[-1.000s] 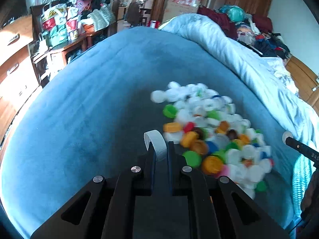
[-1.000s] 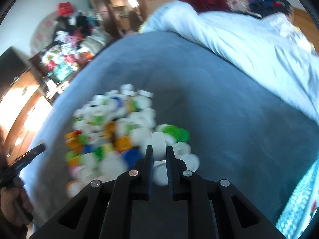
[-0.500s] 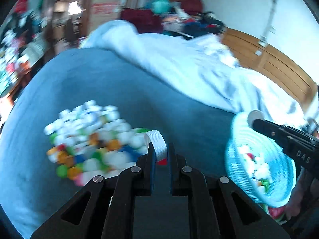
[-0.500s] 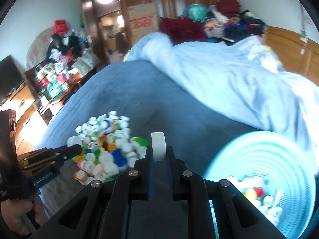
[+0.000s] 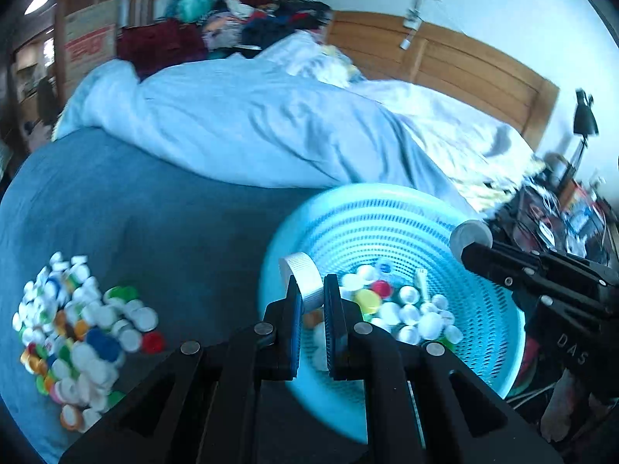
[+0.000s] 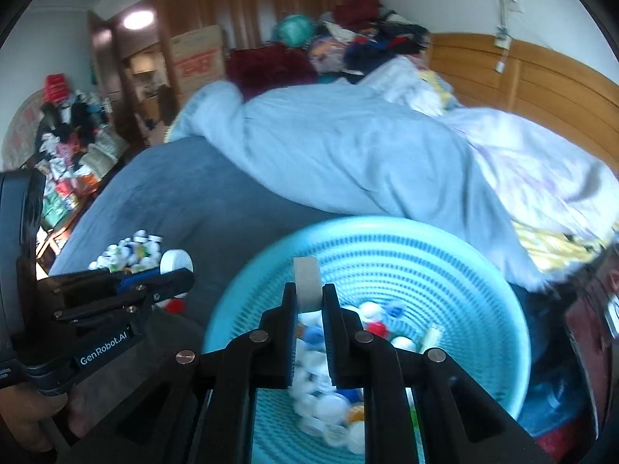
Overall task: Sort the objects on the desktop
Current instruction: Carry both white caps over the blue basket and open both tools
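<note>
Rumpled duvet (image 5: 247, 131) lies behind basket (image 5: 387, 201) and loose caps (image 5: 77, 332).

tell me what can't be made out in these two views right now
- Left wrist view: the bottle cap pile is too blurred to count.
- Right wrist view: caps low in the basket are hidden behind the right gripper and smeared.
- Right wrist view: the left gripper covers most of the pile.

A lived-in home bedroom: a bed (image 5: 162, 208) with a rumpled pale duvet (image 5: 247, 131) and wooden headboard (image 5: 464, 65), wooden wardrobes (image 6: 255, 4), a cardboard box (image 6: 197, 58), and clothes heaped (image 6: 363, 34) at the bed's far edge.
</note>
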